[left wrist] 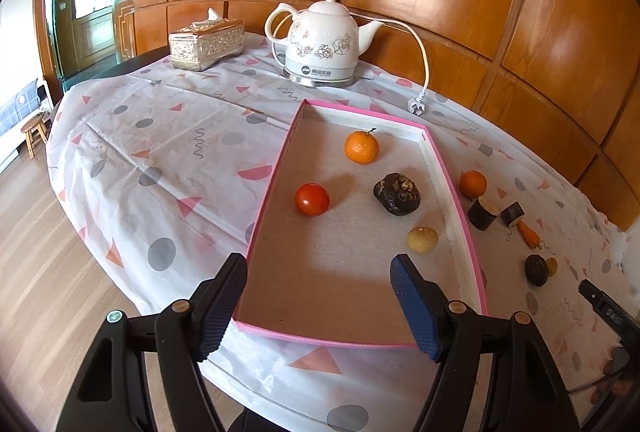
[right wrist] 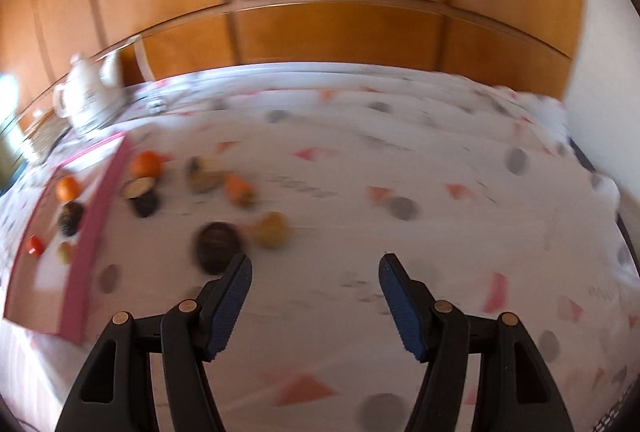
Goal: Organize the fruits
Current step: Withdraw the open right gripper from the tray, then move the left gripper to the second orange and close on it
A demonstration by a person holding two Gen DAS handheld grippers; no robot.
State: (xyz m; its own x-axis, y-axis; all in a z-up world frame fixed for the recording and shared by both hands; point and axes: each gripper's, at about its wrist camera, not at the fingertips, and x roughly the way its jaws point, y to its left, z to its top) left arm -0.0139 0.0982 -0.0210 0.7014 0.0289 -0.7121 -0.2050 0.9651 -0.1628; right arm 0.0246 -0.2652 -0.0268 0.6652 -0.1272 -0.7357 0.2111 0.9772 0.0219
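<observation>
A pink-rimmed tray (left wrist: 276,156) lies on the table and holds an orange (left wrist: 361,147), a red tomato (left wrist: 312,199), a dark lumpy fruit (left wrist: 397,193) and a small yellow fruit (left wrist: 422,239). My left gripper (left wrist: 320,268) is open and empty above the tray's near end. To the tray's right lie another orange (left wrist: 473,184), two dark cut pieces (left wrist: 483,213), a carrot piece (left wrist: 529,234) and a dark round fruit (left wrist: 536,270). The right wrist view is blurred. My right gripper (right wrist: 315,264) is open and empty, just right of the dark round fruit (right wrist: 216,246) and a yellow fruit (right wrist: 272,230).
A white electric kettle (left wrist: 322,40) with cord and plug (left wrist: 416,106) stands behind the tray. A tissue box (left wrist: 206,44) sits at the back left. A patterned cloth (left wrist: 160,152) covers the table. A wooden wall runs behind. The table's left edge drops to the floor.
</observation>
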